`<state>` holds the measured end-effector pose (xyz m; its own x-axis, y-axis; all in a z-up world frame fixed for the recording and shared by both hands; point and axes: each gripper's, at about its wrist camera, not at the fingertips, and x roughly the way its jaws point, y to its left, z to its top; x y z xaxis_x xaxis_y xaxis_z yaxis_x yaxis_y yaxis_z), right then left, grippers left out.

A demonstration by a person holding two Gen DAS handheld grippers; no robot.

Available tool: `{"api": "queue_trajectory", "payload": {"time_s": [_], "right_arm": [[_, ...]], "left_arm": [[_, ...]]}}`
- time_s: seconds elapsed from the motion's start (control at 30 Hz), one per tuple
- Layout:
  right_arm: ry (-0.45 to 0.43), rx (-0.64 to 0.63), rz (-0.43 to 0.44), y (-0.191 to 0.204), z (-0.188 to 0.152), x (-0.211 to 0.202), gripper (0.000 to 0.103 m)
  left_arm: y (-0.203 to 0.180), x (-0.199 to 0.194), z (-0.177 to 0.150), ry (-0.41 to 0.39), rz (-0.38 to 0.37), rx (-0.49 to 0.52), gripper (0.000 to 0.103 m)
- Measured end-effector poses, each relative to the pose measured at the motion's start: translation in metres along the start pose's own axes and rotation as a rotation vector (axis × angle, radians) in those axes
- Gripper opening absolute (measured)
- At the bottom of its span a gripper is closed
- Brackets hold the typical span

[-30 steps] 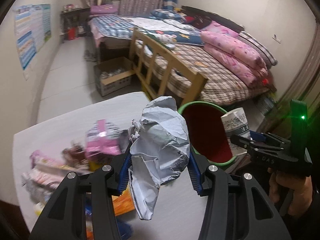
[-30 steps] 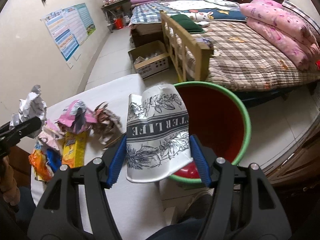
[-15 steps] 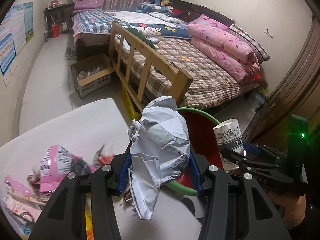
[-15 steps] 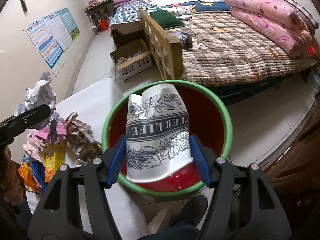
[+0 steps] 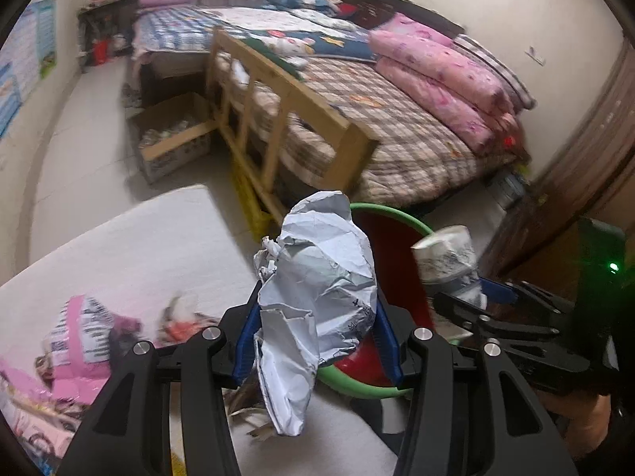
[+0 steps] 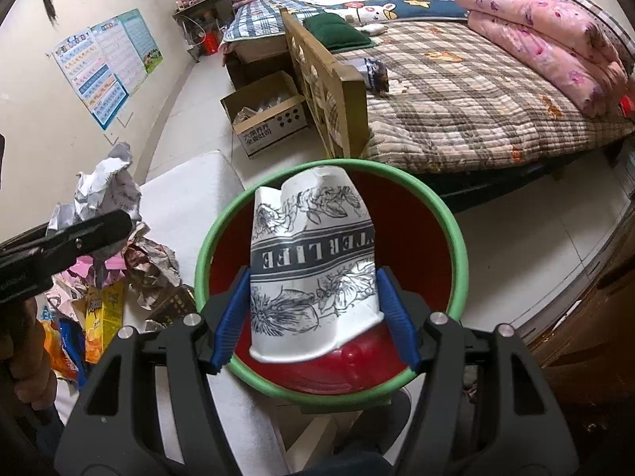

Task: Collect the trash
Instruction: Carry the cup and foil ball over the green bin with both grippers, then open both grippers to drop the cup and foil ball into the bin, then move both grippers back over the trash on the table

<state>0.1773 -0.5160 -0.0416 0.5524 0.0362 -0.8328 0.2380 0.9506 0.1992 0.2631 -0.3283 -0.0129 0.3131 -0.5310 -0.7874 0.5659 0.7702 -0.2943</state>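
My left gripper [image 5: 315, 341] is shut on a crumpled grey-white wrapper [image 5: 317, 289] and holds it above the table's right edge, beside the bin. My right gripper [image 6: 313, 317] is shut on a dented white paper cup [image 6: 313, 269] with black flower print, held directly over the open red bin with a green rim [image 6: 456, 238]. The bin also shows in the left wrist view [image 5: 397, 214], with the cup [image 5: 446, 261] over its right side. The left gripper and its wrapper [image 6: 105, 194] appear at the left of the right wrist view.
A white table [image 6: 186, 190] holds a pile of wrappers and snack packets [image 6: 103, 301] at its left. Beyond stand a wooden bed frame [image 6: 329, 95], a bed with pink quilts and a cardboard box [image 6: 270, 115] on the floor. A brown door is at right.
Both grippers have moved right toward the bin. The cup now hangs squarely over the bin's opening, and the wrapper has come up to the bin's rim.
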Motion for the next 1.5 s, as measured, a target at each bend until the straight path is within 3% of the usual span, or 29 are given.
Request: {"api": "queue_trajectory", "payload": {"time_s": [0.17,0.3,0.37,0.43,0.5,0.63,0.77,0.9,1.07,1.5], "right_arm": [[0.0,0.01,-0.008,-0.008,0.001,0.004,0.063],[0.011,0.008,-0.008,-0.013,0.001,0.008,0.065],[0.006,0.007,-0.011,-0.016,0.002,0.009,0.066],[0.006,0.009,-0.005,-0.019,0.002,0.011,0.077],[-0.009,0.022,-0.011,-0.023,0.002,0.011,0.086],[-0.012,0.033,-0.008,-0.026,0.0,0.011,0.097],[-0.008,0.01,-0.001,-0.02,-0.005,0.011,0.098],[-0.019,-0.003,-0.009,-0.013,-0.007,0.006,0.098],[-0.034,-0.022,-0.008,0.001,-0.007,-0.004,0.098],[-0.079,-0.145,0.082,0.095,-0.023,-0.033,0.098]], "left_arm": [[-0.009,0.016,0.009,0.045,-0.127,0.013,0.047],[-0.019,0.025,0.014,0.07,-0.128,0.045,0.048],[-0.021,0.032,0.017,0.092,-0.142,0.045,0.053],[-0.021,0.037,0.02,0.103,-0.145,0.048,0.056],[-0.019,0.04,0.024,0.107,-0.156,0.029,0.069],[-0.011,0.033,0.028,0.066,-0.165,-0.029,0.083],[-0.005,0.022,0.025,0.026,-0.181,-0.06,0.095],[-0.002,0.012,0.023,0.015,-0.2,-0.064,0.095],[0.004,-0.015,0.015,-0.023,-0.19,-0.052,0.095],[0.061,-0.136,-0.048,-0.151,-0.013,-0.074,0.095]]}}
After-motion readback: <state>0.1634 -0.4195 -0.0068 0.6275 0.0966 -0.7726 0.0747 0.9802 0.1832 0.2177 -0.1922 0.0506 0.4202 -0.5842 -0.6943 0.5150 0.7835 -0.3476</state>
